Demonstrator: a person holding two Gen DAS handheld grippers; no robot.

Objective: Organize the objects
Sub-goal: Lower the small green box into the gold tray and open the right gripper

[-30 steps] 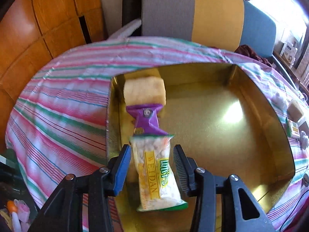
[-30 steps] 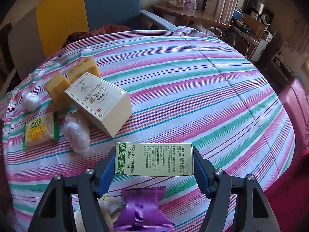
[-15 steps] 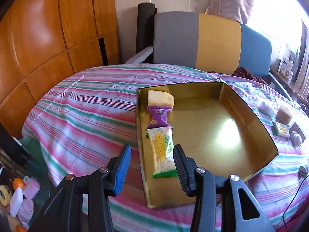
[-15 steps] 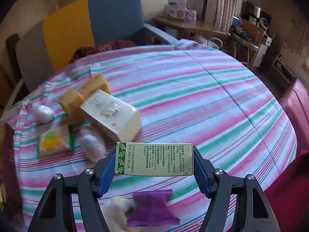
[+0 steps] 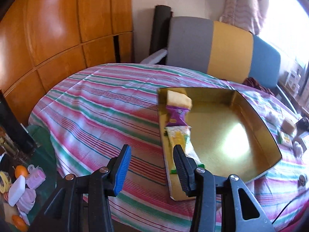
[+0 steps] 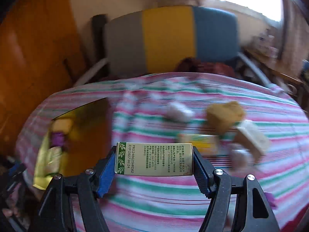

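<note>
A small cream cardboard box with a green leaf-printed band and black printed text (image 6: 154, 159) sits crosswise between the blue-padded fingers (image 6: 105, 176) of the right gripper (image 6: 154, 171), low in the centre of the right wrist view; the two pads press on its short ends and hold it clear of the pink, green and white striped tablecloth (image 6: 193, 193). Left of the box in that blurred frame lies a shallow gold-coloured metal tray (image 6: 90, 127), and to the upper right lie loose items: a tan sponge-like block (image 6: 225, 116), a pale rectangular carton (image 6: 253, 137) and a yellow-and-green snack packet (image 6: 200, 143), their details smeared.

In the left wrist view the left gripper (image 5: 152, 166) hangs at the lower centre with its fingers (image 5: 121, 170) moderately parted and nothing between them, over the cloth just beside the tray's near left rim (image 5: 164, 154). Along the tray's left wall lie, from far to near, a pale yellow cake-like block (image 5: 178, 100), a purple twisted-end wrapper (image 5: 176, 117) and a clear packet of rice crackers with yellow and green print (image 5: 183, 143), the last partly hidden behind the right-hand finger. The rest of the tray floor shines bare. Behind the table stands a chair with a grey, yellow and blue back (image 5: 222, 48), with orange wooden panelling (image 5: 58, 29) at upper left.
</note>
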